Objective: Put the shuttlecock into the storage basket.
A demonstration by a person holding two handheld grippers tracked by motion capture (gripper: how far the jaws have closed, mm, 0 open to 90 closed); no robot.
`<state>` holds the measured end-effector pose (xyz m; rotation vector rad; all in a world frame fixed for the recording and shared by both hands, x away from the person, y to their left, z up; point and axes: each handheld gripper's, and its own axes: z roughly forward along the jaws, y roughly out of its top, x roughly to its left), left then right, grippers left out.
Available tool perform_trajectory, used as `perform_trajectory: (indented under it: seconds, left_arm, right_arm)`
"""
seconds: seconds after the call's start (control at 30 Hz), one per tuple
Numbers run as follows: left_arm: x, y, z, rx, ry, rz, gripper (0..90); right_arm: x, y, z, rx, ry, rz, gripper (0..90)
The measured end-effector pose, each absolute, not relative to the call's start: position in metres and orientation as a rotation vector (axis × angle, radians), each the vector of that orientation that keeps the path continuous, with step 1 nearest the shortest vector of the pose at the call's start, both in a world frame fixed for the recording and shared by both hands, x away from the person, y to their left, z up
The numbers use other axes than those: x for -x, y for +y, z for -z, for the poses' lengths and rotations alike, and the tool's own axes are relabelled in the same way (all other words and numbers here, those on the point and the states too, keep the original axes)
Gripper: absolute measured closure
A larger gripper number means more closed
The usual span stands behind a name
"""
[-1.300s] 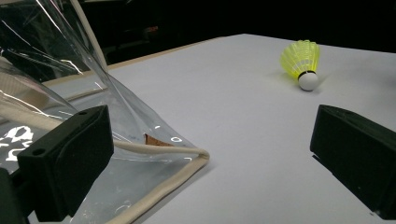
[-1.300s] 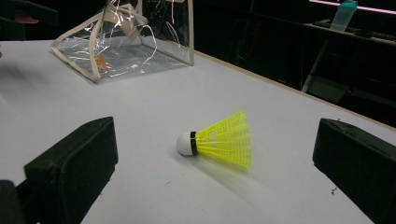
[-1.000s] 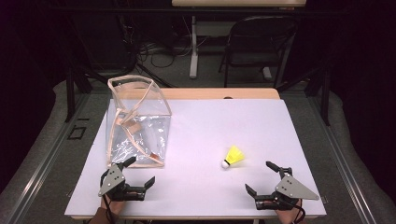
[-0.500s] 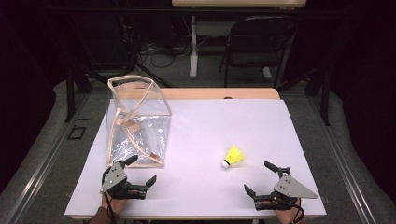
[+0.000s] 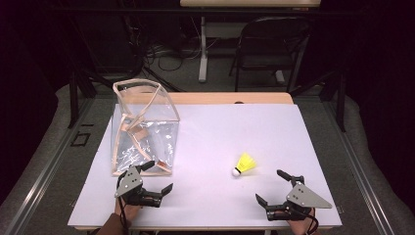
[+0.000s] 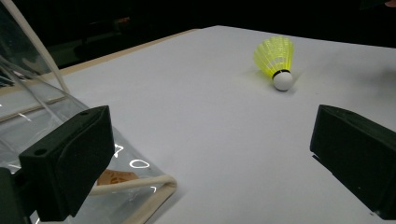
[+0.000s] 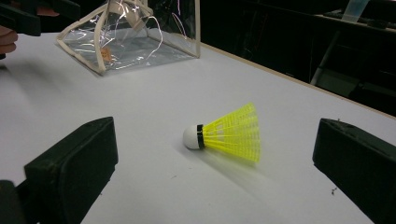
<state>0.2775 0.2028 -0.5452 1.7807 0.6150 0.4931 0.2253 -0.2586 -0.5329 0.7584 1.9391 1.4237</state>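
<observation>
The left gripper [image 5: 159, 177] rests low over the near left part of the white table [image 5: 235, 127], its jaws spread wide and holding nothing. One of its jaws lies just beside the near bottom edge of a clear plastic bag [image 5: 143, 128]; in the left gripper view that jaw stands in front of the bag's cream-trimmed corner [image 6: 140, 186], though whether it touches cannot be told. The right gripper [image 5: 269, 186] sits at the near right of the table, jaws likewise wide apart and empty, with the grey three-cornered plate on top.

The bag stands upright on the left side of the table, a see-through box shape with pale cream edging and cream straps that fall across its open top and down inside. A small tan tag [image 6: 112, 178] shows through the wall near the bottom; what else may be inside cannot be made out.

A yellow shuttlecock [image 5: 244, 164] lies on its side on the bare table, between the two grippers and nearer the right one, well apart from the bag. In the right gripper view the shuttlecock [image 7: 226, 133] lies framed between the open jaws, white cork towards the bag [image 7: 135, 32], untouched.

The person's hands come in from the table's near edge, the left hand [image 5: 128, 209] under its gripper, both held close to the surface.
</observation>
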Motion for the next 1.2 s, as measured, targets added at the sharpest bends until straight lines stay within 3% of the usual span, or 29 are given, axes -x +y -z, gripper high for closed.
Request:
perform_trajectory:
  seconds: [1.2]
  left_arm:
    - [-0.299,0.148,0.525,-1.865,0.553,-0.46,0.0]
  right_arm:
    - [-0.226,-0.258,0.534,-0.775,1.958,-1.401,0.0]
